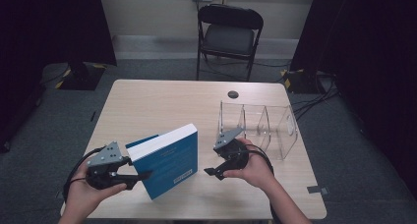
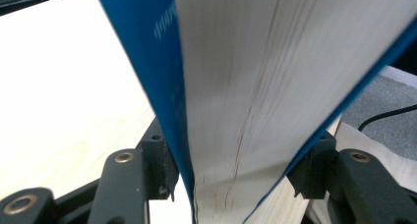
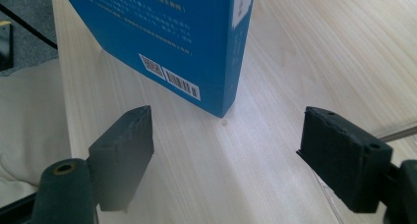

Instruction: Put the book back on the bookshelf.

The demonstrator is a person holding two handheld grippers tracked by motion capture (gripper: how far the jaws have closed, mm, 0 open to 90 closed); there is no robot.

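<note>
A thick blue book (image 1: pixel 169 160) stands tilted on its lower edge on the wooden table (image 1: pixel 147 106), white page block facing up and left. My left gripper (image 1: pixel 144 175) is shut on the book's near end. In the left gripper view its pads (image 2: pixel 160 167) press on both blue covers of the book (image 2: pixel 236 86). My right gripper (image 1: pixel 212 172) hovers just right of the book, open, with nothing between its jaws. In the right gripper view the book's barcoded lower corner (image 3: pixel 196 81) lies ahead of the right gripper (image 3: pixel 226 145), apart from it.
A clear acrylic divider box (image 1: pixel 260 128) with several compartments stands at the right, just behind my right hand. A small black disc (image 1: pixel 233 94) sits near the table's far edge. A black folding chair (image 1: pixel 228 35) stands beyond the table.
</note>
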